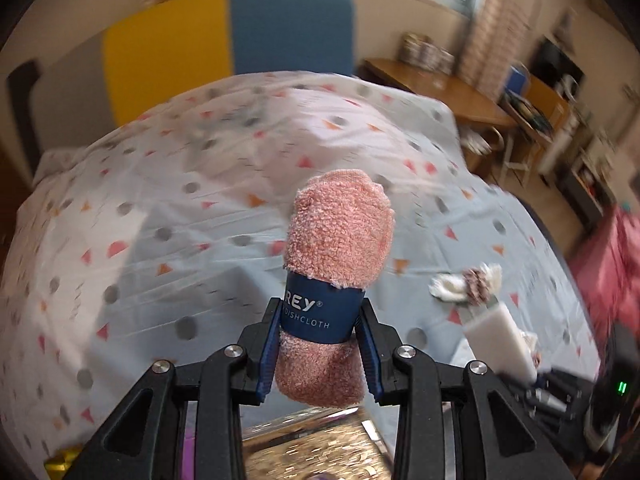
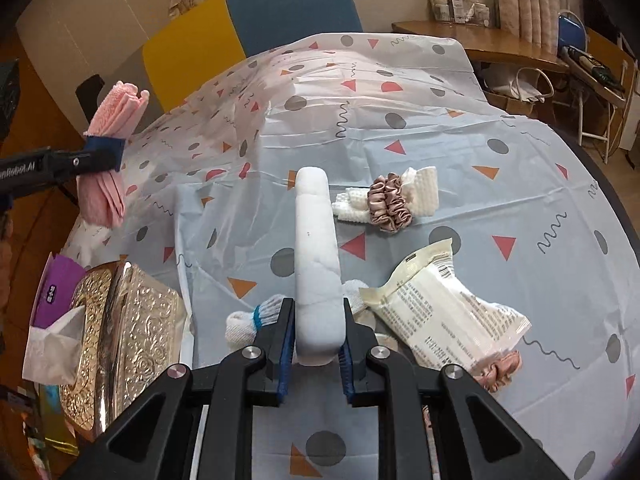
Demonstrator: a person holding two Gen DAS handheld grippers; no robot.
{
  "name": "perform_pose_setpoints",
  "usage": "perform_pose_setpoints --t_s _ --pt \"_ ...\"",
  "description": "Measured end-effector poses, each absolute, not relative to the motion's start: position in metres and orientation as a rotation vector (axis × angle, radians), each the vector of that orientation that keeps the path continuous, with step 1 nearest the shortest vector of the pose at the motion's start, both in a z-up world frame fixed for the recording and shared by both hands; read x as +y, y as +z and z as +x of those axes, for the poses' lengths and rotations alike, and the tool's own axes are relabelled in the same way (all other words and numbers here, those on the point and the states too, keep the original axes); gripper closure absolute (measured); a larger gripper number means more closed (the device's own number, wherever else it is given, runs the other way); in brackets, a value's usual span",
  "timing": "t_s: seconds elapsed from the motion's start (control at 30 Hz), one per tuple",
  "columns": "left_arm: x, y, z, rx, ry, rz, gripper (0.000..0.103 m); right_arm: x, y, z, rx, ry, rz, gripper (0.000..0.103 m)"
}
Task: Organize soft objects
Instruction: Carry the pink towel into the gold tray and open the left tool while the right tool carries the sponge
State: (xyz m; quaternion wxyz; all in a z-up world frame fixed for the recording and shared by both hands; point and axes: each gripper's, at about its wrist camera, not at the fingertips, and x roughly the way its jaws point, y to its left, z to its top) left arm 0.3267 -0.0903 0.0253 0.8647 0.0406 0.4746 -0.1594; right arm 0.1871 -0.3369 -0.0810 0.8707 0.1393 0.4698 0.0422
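Far left: gold box [image 2: 120,332] at table edge, purple tissue pack [image 2: 56,296] beside it. My left gripper [image 1: 320,344] clamps rolled pink dishcloth [image 1: 340,232] by blue band, lifted above box. Centre: my right gripper [image 2: 316,340] pinches white sponge [image 2: 316,256], narrow grip, sponge squeezed. Right: scrunchie [image 2: 390,202] on white cloth [image 2: 424,190], wipes packet [image 2: 444,308] on table. Step, my guess: both items carried toward box. Next: lower dishcloth in, release, then sponge.

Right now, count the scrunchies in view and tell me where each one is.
2. One dusty-pink scrunchie is wrapped around a white waffle cloth mid-table. A second pink scrunchie peeks out from under the wipes packet nearer the camera. Others may be hidden under the packet.
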Motion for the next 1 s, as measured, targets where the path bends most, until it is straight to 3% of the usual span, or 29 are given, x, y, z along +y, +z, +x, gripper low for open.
perform_pose_setpoints --t_s 0.5,1.0 --pt "0.118 0.070 0.240 0.863 -0.057 -0.146 0.067 -0.276 -0.110 0.136 1.110 0.247 0.154 0.086" --pt "0.248 -0.066 0.086 0.992 0.159 -0.437 0.067 -0.275 -0.109 0.135 1.057 0.176 0.105 0.086"
